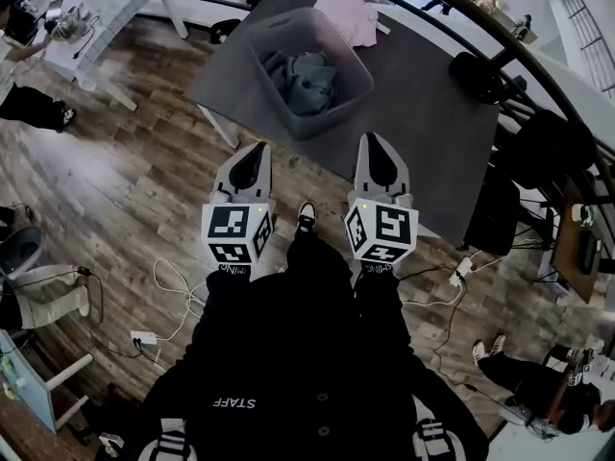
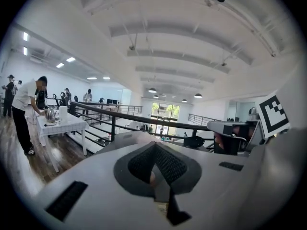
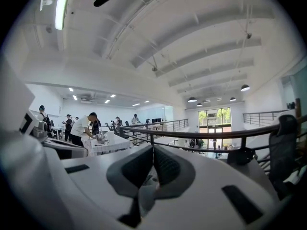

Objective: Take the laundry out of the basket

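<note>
1. Location: the laundry (image 1: 309,83) lies in the basket (image 1: 338,111), a grey tub with solid walls. The tub stands on the dark worktop (image 1: 423,133) ahead of the person.
2. Gripper state:
   - The left gripper (image 1: 255,154) has its jaws together and nothing between them, as the left gripper view (image 2: 154,146) confirms.
   - The right gripper (image 1: 375,144) is likewise closed and empty (image 3: 152,150).
   - Both hang short of the worktop's near edge, well apart from the basket.
3. Handling: the contents look like soft, limp cloth. Expect them to be light, to have no stiffness, and to sag and trail when lifted. Neighbouring pieces may drag along.
4. Grasp point: pinch a raised fold at the top of the heap, near the basket's middle. Take enough cloth between the pads that it cannot slip out, and lift clear of the rim.
5. Count:
   - Baskets: one.
   - Grippers: two.
   - Pink garment (image 1: 351,12): one, lying on the worktop just beyond the far rim.
   - Cloth inside: a grey and a blue-grey mass show, so likely at least two pieces. The exact number cannot be told.
</note>
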Demonstrator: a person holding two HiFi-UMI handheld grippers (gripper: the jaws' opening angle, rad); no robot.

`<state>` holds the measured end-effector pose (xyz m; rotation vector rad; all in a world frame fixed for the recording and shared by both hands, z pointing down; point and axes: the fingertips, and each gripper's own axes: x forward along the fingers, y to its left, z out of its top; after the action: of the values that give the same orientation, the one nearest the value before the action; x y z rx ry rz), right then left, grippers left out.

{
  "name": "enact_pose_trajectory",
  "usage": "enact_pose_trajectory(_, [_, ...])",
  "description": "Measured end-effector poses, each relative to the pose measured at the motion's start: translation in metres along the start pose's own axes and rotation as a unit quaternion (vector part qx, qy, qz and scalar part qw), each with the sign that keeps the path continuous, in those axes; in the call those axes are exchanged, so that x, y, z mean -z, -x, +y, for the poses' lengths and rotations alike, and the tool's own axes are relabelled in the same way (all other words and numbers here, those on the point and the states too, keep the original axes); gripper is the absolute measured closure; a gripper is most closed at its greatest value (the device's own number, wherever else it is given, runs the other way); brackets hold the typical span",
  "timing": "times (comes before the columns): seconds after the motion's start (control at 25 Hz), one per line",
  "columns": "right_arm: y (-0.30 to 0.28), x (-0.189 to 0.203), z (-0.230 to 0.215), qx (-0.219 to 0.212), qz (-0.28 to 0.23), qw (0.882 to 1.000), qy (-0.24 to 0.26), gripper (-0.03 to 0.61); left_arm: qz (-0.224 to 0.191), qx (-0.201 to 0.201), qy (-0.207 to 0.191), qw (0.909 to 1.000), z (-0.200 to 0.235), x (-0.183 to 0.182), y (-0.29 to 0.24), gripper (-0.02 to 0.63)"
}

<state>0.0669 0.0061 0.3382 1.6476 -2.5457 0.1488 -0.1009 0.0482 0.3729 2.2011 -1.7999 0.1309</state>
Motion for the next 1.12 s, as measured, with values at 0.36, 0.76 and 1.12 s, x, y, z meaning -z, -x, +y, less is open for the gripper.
enact_pose_trajectory(0.36, [-0.099, 0.013, -0.052, -0.046, 0.052, 0.998, -0.008, 0.563, 0.050, 0.005, 0.025, 0.9984, -0.010, -0.009, -0.121, 0.612])
enact_pose_trajectory(0.76, [-0.140, 0.057, -0.067, -0.064, 0.108, 0.992, -0.016, 0.563, 0.104, -0.002, 0.036, 0.9939, -0.012, 0.020, -0.179, 0.612])
enact_pose_trajectory(1.12, [-0.165, 0.074, -0.054, -0.072, 0.137, 0.988, -0.020, 0.563, 0.120, -0.005, 0.046, 0.9917, 0.008, 0.027, -0.196, 0.612])
